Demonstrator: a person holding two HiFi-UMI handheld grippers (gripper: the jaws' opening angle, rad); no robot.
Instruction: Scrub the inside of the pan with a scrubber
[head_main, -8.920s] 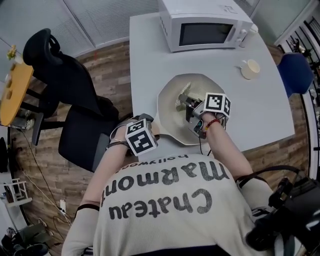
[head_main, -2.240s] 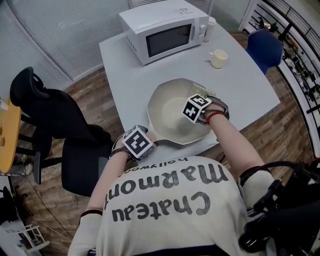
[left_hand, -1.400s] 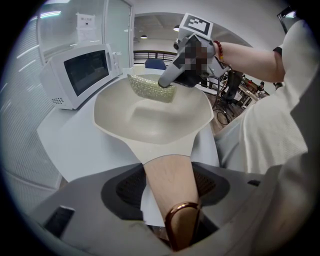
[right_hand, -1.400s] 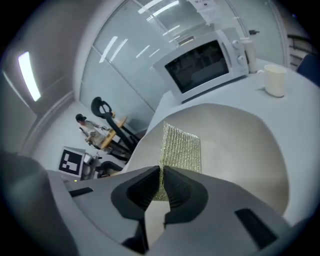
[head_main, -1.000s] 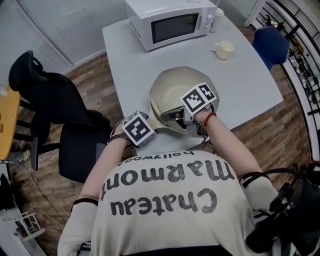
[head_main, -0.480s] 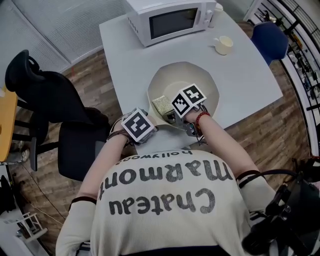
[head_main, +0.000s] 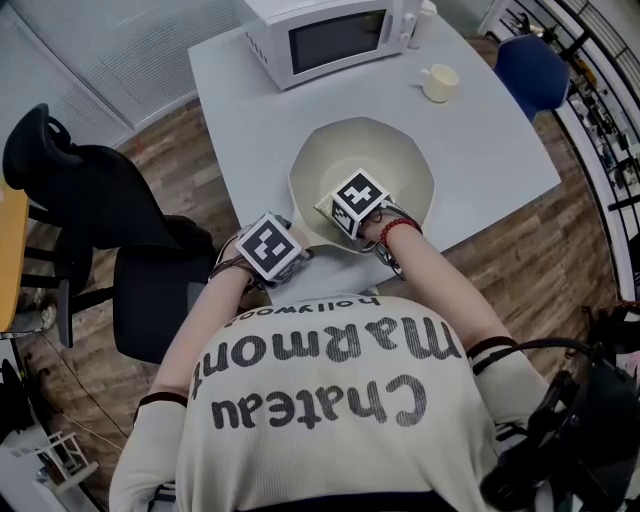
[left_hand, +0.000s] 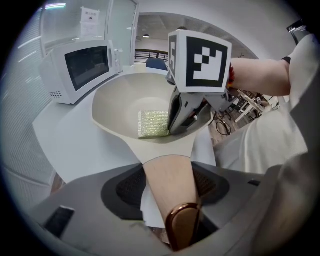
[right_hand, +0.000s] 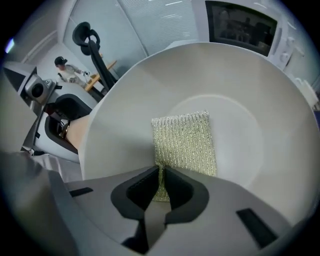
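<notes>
A cream pan (head_main: 385, 160) sits on the grey table, its wooden handle (left_hand: 167, 185) pointing at me. My left gripper (left_hand: 167, 170) is shut on that handle, both pads pressing its sides just ahead of the copper end cap. A pale green-gold mesh scrubber (right_hand: 186, 145) lies flat on the pan's floor (right_hand: 250, 110). My right gripper (right_hand: 160, 175) points steeply down and is shut on the scrubber's near edge. In the head view the right gripper (head_main: 347, 213) stands over the pan's near left part and its marker cube hides most of the scrubber. The left gripper view shows the scrubber (left_hand: 152, 124) beside the right gripper (left_hand: 176, 125).
A white microwave (head_main: 320, 35) stands at the table's far edge, with a cream cup (head_main: 438, 83) to its right. A black office chair (head_main: 90, 200) stands left of the table and a blue chair (head_main: 530, 65) at the far right. The table's near edge (head_main: 440, 240) runs just behind the pan.
My right gripper has come down into the pan with the scrubber and tipped to point downward, so the scrubber now lies on the pan's floor. The left gripper has kept its hold on the handle.
</notes>
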